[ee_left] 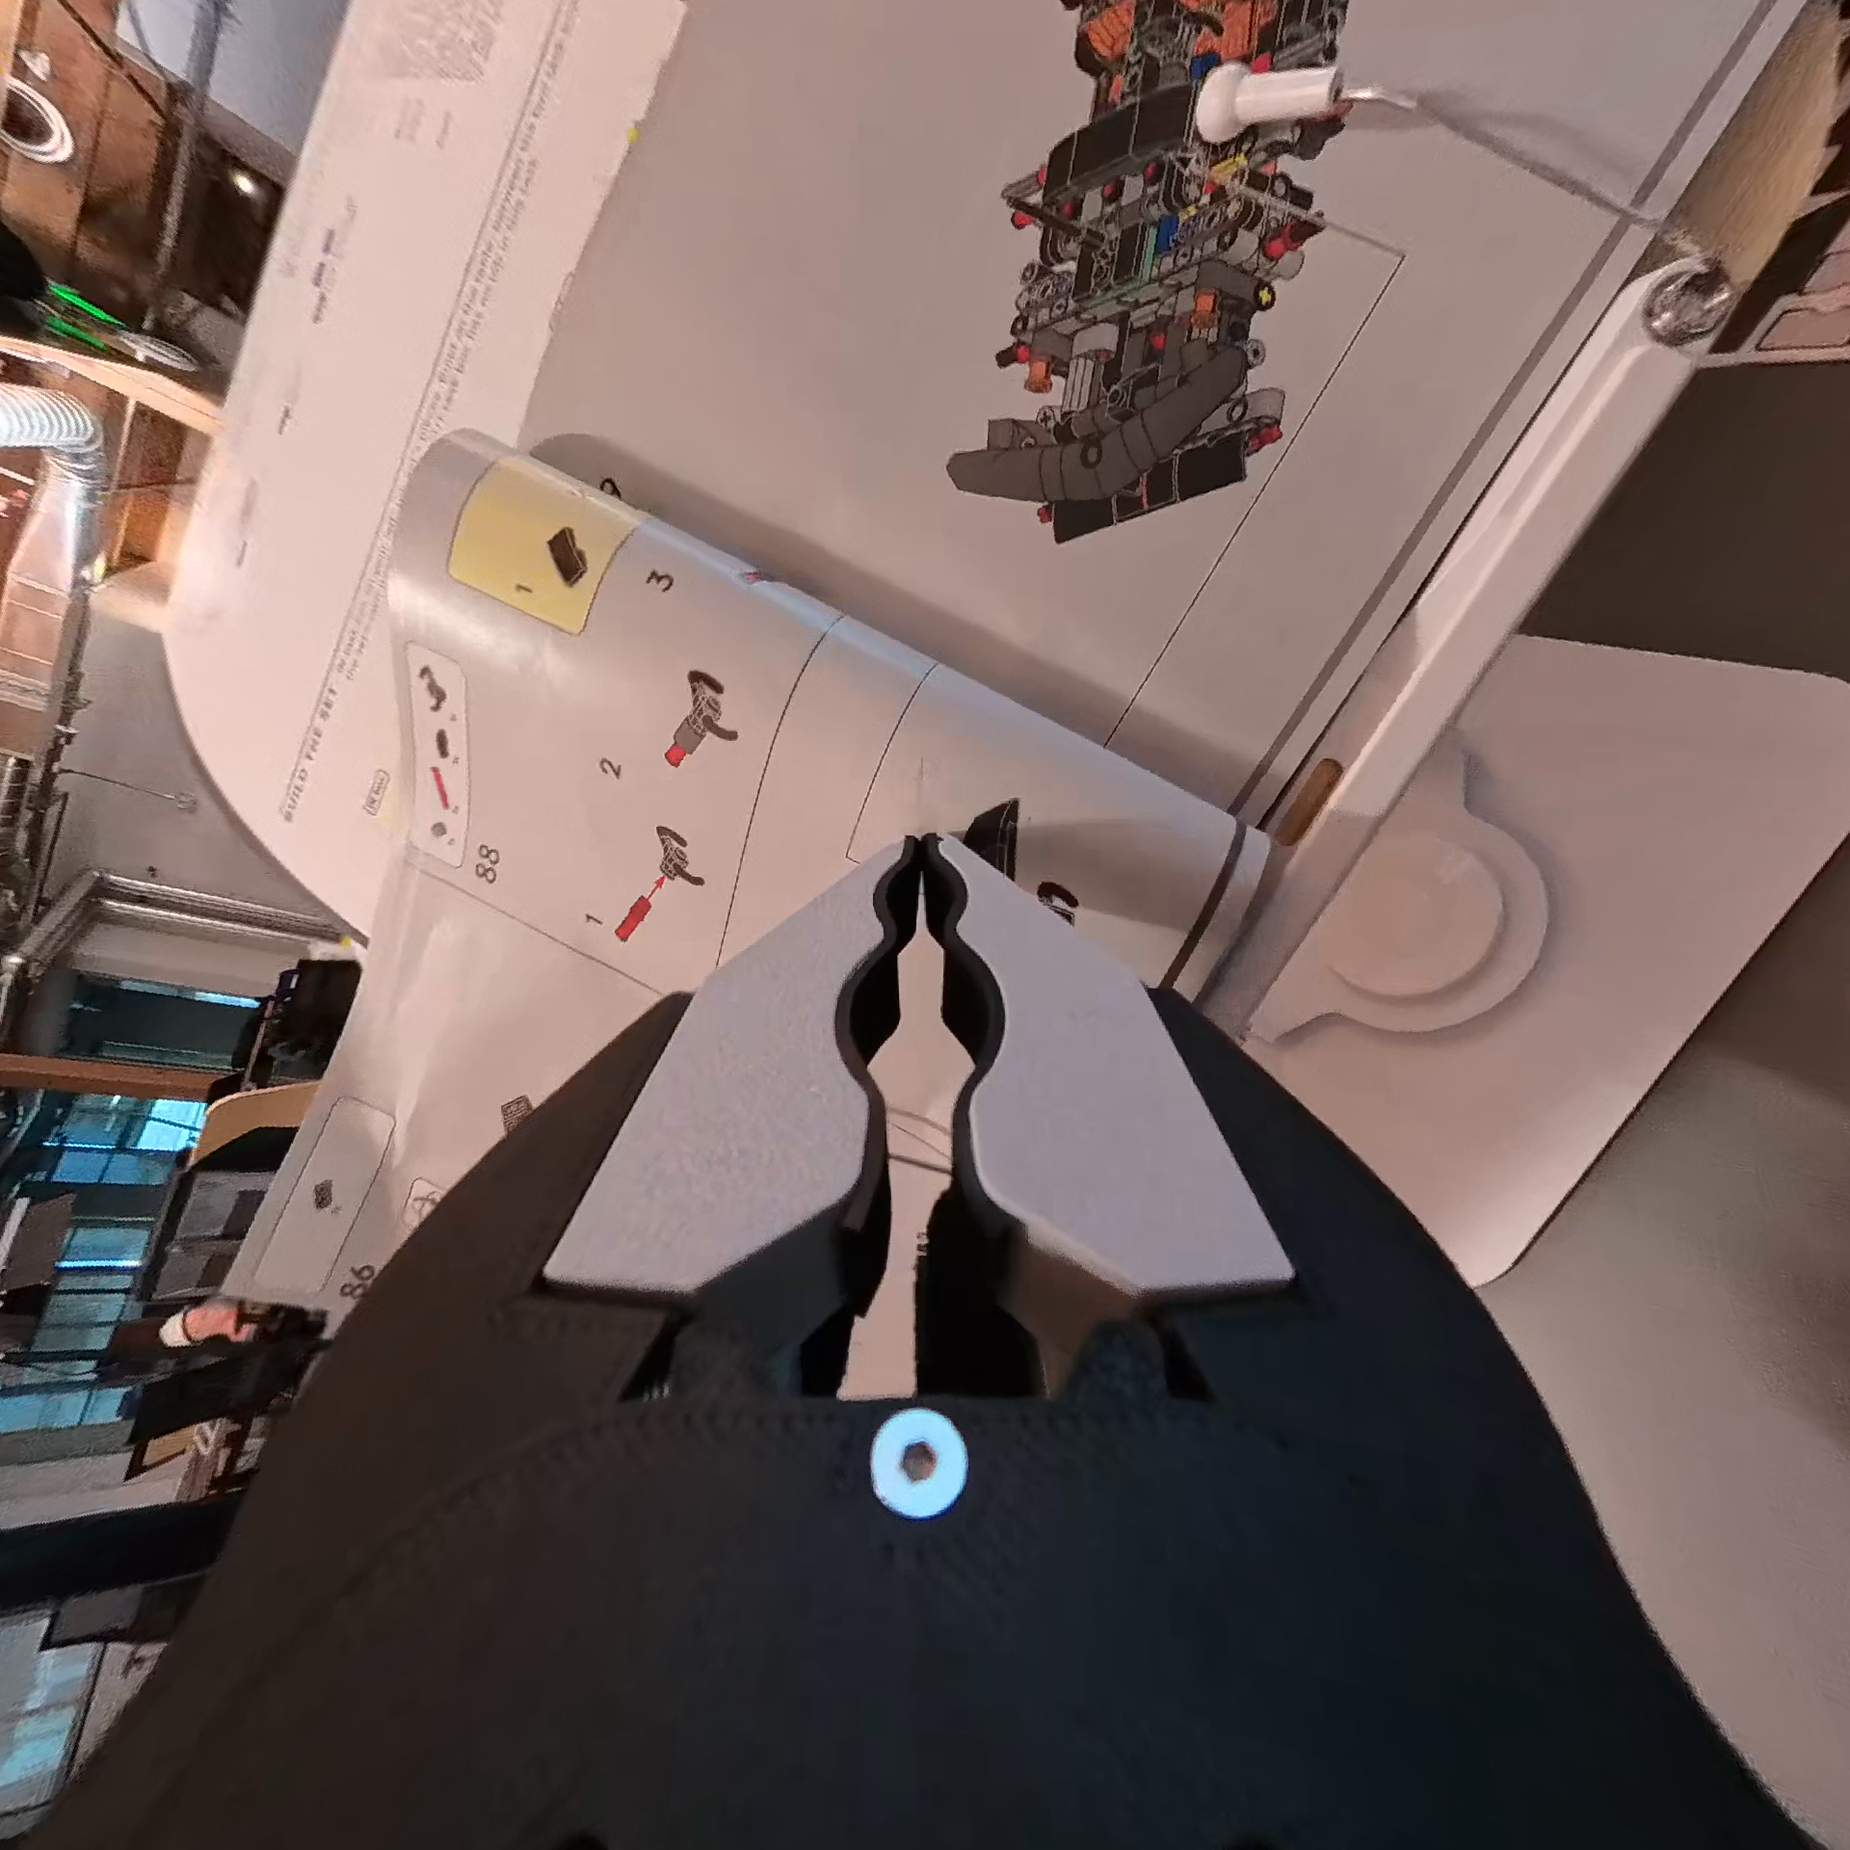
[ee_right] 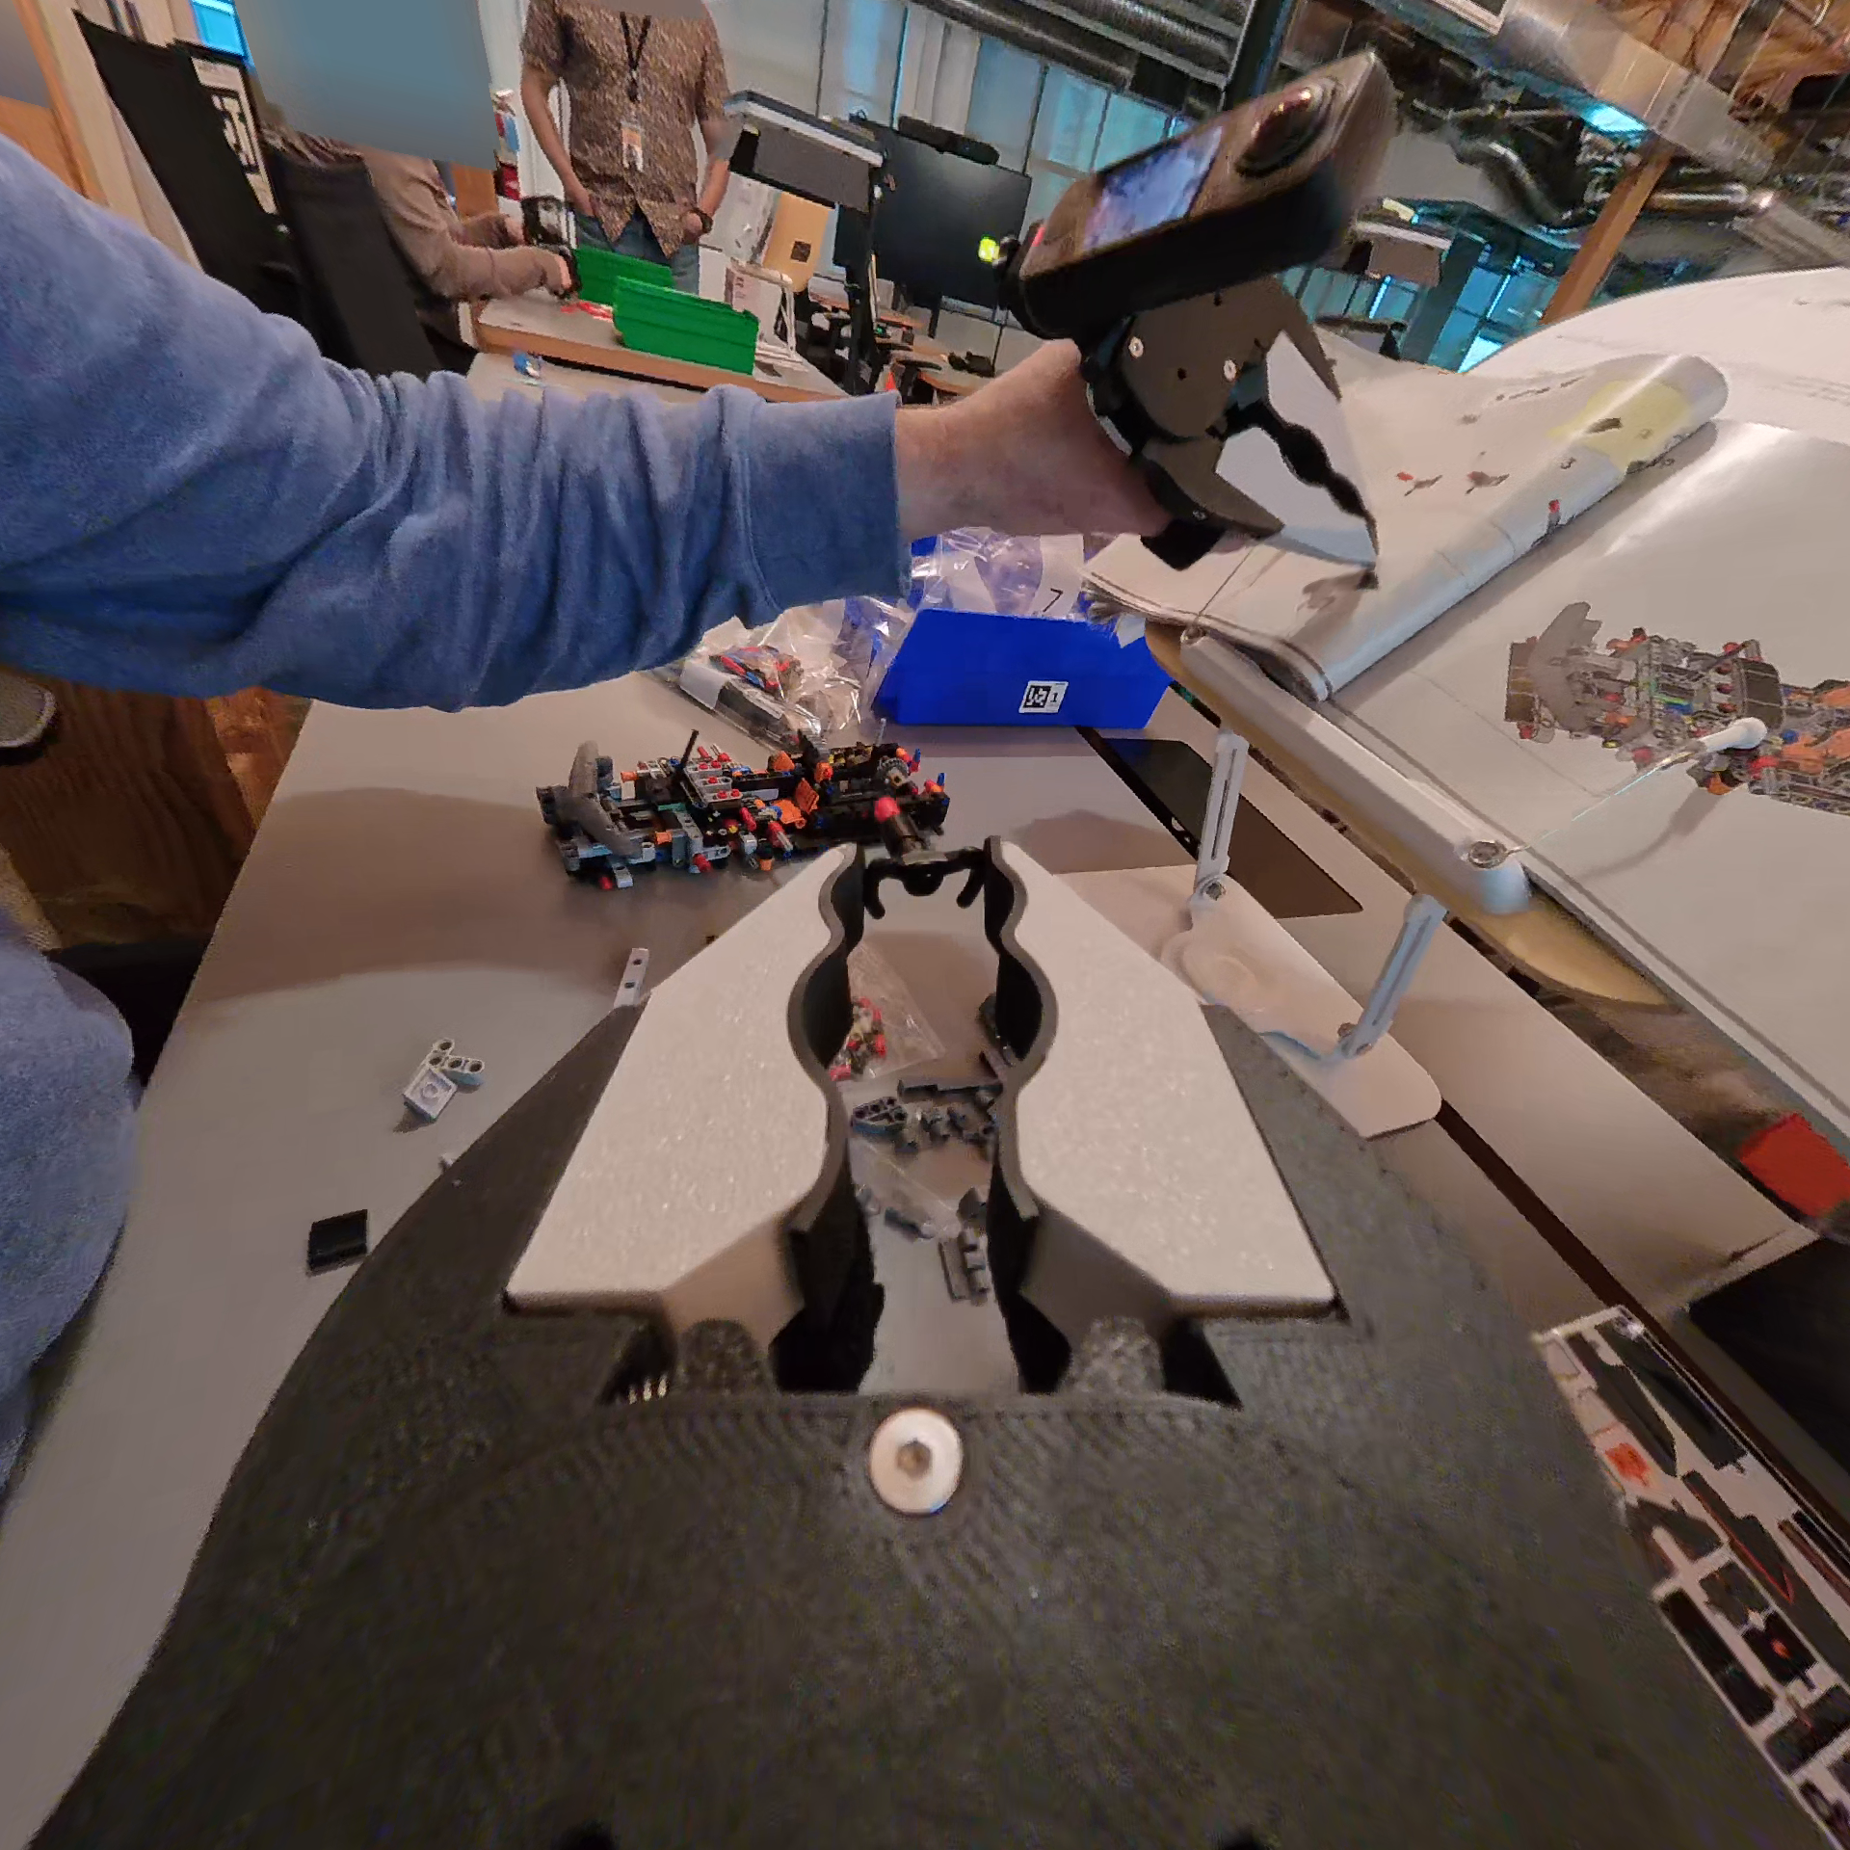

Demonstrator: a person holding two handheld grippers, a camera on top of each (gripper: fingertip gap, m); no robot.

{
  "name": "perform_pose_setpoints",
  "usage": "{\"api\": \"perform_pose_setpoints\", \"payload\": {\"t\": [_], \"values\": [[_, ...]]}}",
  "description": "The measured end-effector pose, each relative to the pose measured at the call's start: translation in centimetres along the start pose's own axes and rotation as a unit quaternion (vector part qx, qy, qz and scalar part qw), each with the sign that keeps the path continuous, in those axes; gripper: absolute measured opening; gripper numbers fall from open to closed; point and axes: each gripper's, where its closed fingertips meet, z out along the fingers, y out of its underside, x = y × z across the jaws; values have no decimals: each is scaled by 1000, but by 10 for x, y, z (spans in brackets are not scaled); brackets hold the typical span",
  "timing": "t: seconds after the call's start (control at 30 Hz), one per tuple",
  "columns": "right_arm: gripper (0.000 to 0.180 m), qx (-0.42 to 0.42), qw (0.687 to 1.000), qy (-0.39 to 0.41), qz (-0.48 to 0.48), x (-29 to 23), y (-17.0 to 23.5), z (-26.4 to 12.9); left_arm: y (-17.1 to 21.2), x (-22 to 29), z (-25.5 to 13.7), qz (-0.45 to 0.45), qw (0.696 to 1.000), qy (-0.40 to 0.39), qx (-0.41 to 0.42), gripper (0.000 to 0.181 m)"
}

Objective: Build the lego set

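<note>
While the left gripper (ee_left: 919, 851) pinches a glossy instruction booklet (ee_left: 641, 721) page between closed tips, the right gripper (ee_right: 921, 881) clasps a small black pronged piece (ee_right: 921, 873); just beyond lies the studded lego chassis (ee_right: 741, 801).

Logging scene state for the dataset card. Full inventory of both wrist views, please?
instruction booklet: 1, white pages with printed diagrams, open on the stand, one page curled over.
book stand: 1, white, on the table's right side.
partly built model: 1, black, grey, orange, red, mid-table.
blue bin: 1, behind the model.
clear part bags: several, beside the bin.
loose pieces: many, dark grey, seen between the right gripper's fingers.
light grey pieces: few, table left.
black tile: 1, table left, nearer.
sticker sheet: 1, bottom right.
table: 1, grey.
left gripper: shut on a booklet page.
right gripper: holds a small black piece.
</note>
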Motion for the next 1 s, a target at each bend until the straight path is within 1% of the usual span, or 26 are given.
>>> {"api": "perform_pose_setpoints", "payload": {"t": [0.07,0.13,0.23,0.3,0.47,0.53,0.6,0.73,0.87,1.0], "values": [[21,-4,1000,3,2,-5,-1,-2,-2,0,-9,-2,1000,-5,10,10],[20,-7,1000,6,-1,-10,-4,-3,-4,-1,-23,-12,1000,-9,24,15],[20,-17,1000,10,-9,-19,-7,-4,-6,1,-55,-20,998,-18,48,18],[21,-27,1000,10,-13,-26,-6,-3,-7,12,-81,-21,998,-8,62,18],[21,-43,999,8,-17,-47,-5,3,4,63,-143,-19,995,37,88,17],[21,-47,999,10,-16,-54,-6,5,9,86,-165,-29,993,59,100,18],[20,-49,999,11,-13,-60,-6,7,15,111,-183,-19,991,83,106,20],[20,-55,998,15,-4,-73,-5,7,31,152,-209,16,989,111,99,23],[20,-66,998,22,2,-87,-1,3,47,185,-225,7,983,156,97,24],[21,-81,996,31,11,-98,9,-6,59,226,-244,8,968,231,102,24]]}}
